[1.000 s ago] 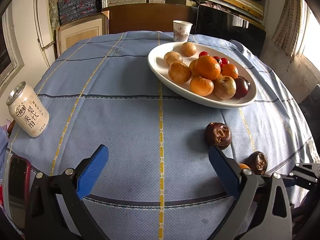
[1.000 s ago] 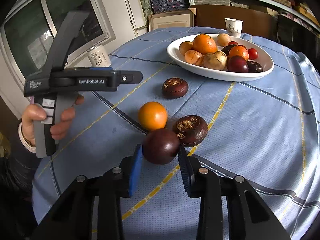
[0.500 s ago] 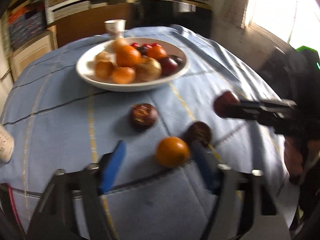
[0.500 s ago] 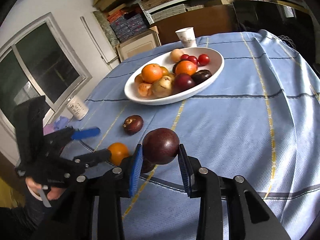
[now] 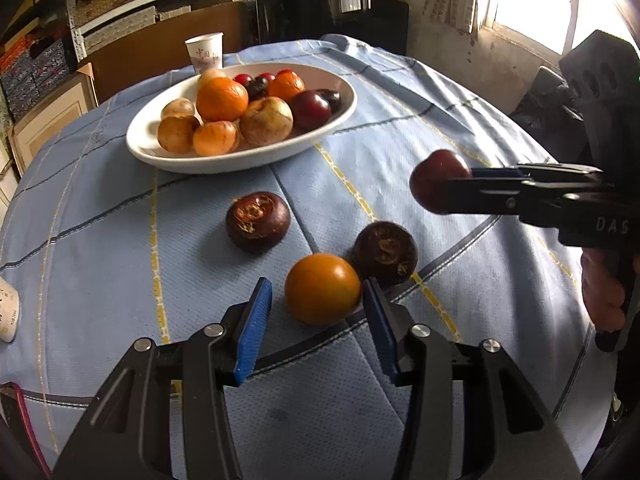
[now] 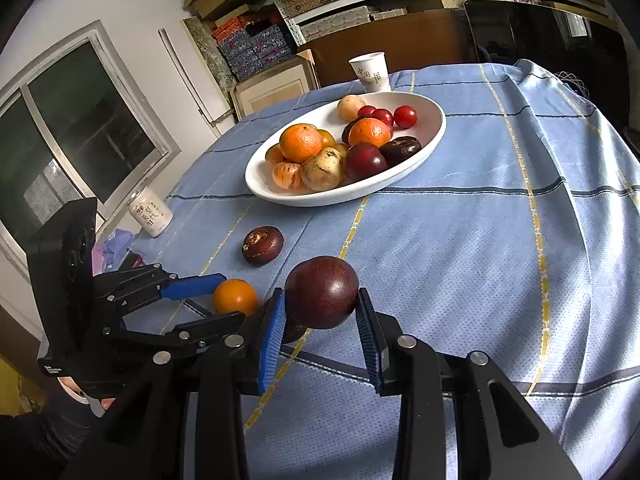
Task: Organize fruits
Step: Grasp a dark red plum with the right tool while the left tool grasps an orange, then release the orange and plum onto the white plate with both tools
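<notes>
An orange fruit (image 5: 322, 288) lies on the blue tablecloth between the jaws of my left gripper (image 5: 318, 314). Those jaws are closing: the right pad is almost on the fruit and a gap remains on the left. My right gripper (image 6: 320, 326) is shut on a dark purple fruit (image 6: 322, 296) and holds it above the cloth; the left wrist view shows that fruit (image 5: 438, 184) at the right. Two brown fruits (image 5: 258, 222) (image 5: 386, 252) rest on the cloth. The nearer brown fruit sits just behind the orange one. A white oval bowl (image 5: 240, 160) of mixed fruit stands farther back.
A paper cup (image 5: 204, 54) stands behind the bowl. A drink can (image 6: 150, 212) is near the table's left edge. A hand (image 5: 604, 292) grips the right tool. Shelves and boxes line the far wall. The cloth drops off on the right.
My left gripper swung right to the orange fruit and its wide jaws narrowed around it. The right gripper lifted the dark purple fruit off the cloth and turned toward the bowl.
</notes>
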Demonstrator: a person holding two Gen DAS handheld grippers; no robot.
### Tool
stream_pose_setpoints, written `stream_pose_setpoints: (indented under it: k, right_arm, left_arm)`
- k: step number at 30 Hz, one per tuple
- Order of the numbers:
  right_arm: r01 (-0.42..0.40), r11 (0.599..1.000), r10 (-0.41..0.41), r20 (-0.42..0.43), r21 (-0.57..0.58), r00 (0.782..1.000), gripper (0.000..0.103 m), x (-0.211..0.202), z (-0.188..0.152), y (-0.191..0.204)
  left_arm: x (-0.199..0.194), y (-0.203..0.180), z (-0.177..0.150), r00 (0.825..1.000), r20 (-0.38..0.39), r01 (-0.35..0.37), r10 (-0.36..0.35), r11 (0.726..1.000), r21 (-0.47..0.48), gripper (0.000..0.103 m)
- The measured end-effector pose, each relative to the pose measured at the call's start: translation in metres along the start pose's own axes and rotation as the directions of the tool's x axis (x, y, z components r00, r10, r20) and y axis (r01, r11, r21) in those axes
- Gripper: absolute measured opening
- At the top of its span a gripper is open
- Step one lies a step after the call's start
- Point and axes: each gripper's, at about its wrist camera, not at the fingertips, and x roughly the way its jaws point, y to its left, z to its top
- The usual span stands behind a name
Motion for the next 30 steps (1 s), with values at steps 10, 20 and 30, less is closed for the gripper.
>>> stream_pose_setpoints:
  k: [10,20,30]
  right_arm:
    - [0.005,1.000,-0.005,0.002,0.005,1.000,0.036,0.001,0.000,-0.003]
    - [-0.004,0.999,0.003,0.029,0.044,1.000,0.036,0.002,0.007,-0.013]
    - [0.073,0.996,-0.079,0.142,0.047,0.987,0.036,0.036,0.105,-0.016]
  left_arm:
    - [0.005,0.004,0.002,0.999,-0.008,0.039,-0.039,0.999,-0.018,0.039]
    - [-0.032,0.018,0.011,0.986,0.069,0.154,-0.149,0.985,-0.083,0.039]
    - [-0.027,0.082,0.126,0.990,0.127,-0.047,0.059,0.994,-0.097,0.039]
